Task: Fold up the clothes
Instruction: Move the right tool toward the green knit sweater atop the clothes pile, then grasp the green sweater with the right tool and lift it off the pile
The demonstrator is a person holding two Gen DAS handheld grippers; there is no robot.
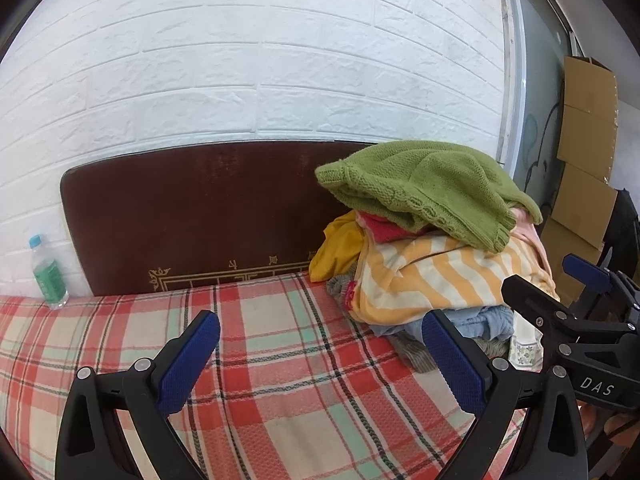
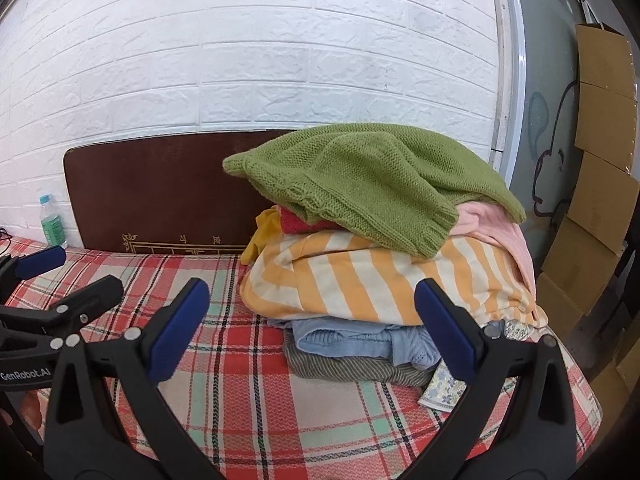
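Observation:
A pile of clothes sits on the plaid bed cover point(image 1: 280, 360) point(image 2: 260, 420) at the right, by the headboard. A green knit sweater point(image 1: 424, 188) point(image 2: 360, 184) lies on top, over a yellow-and-white striped garment point(image 1: 432, 280) point(image 2: 360, 280), a pink one point(image 2: 500, 224) and a light blue one point(image 2: 352, 340). My left gripper point(image 1: 320, 340) is open and empty, above the cover, left of the pile. My right gripper point(image 2: 312, 308) is open and empty, in front of the pile. Each gripper shows in the other's view, the right point(image 1: 560, 312) and the left point(image 2: 60, 280).
A dark brown headboard point(image 1: 200, 216) point(image 2: 160, 192) stands against a white brick wall. A plastic water bottle point(image 1: 48, 276) point(image 2: 50, 224) stands at the left by the headboard. Cardboard boxes point(image 1: 580, 160) point(image 2: 600, 160) are stacked at the right past the bed edge.

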